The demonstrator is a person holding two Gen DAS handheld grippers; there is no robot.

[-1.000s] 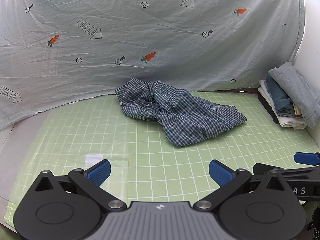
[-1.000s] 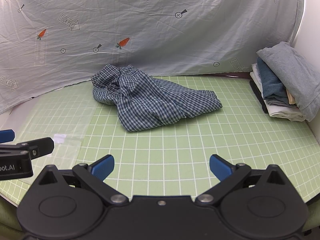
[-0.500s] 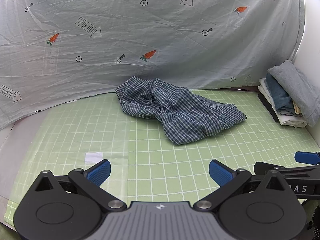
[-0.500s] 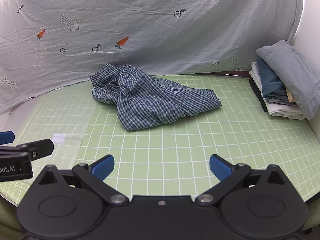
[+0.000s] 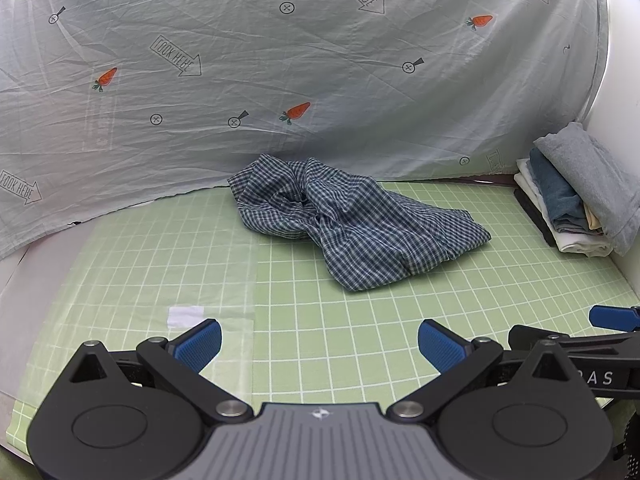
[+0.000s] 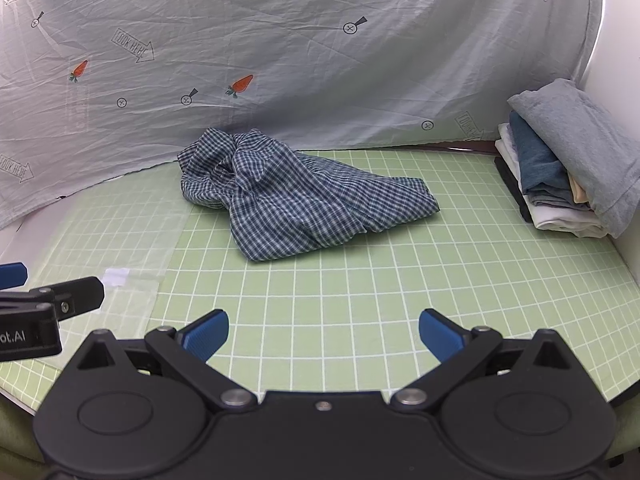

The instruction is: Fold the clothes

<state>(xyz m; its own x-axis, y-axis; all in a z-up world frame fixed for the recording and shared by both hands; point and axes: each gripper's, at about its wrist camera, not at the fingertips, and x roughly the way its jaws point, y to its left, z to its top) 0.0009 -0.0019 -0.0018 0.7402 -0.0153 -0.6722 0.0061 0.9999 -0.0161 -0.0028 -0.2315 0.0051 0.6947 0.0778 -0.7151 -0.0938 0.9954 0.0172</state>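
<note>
Both grippers wide, empty: left gripper, right gripper. Crumpled checked shirt lies ahead on mat, long axis left-far to right-near; neither clearly nearer.

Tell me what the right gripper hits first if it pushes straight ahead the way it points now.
Probably the crumpled checked shirt. The right gripper is open, with only bare green grid mat between its fingers and the shirt's near edge. Depth is hard to judge in this fisheye view.
</note>
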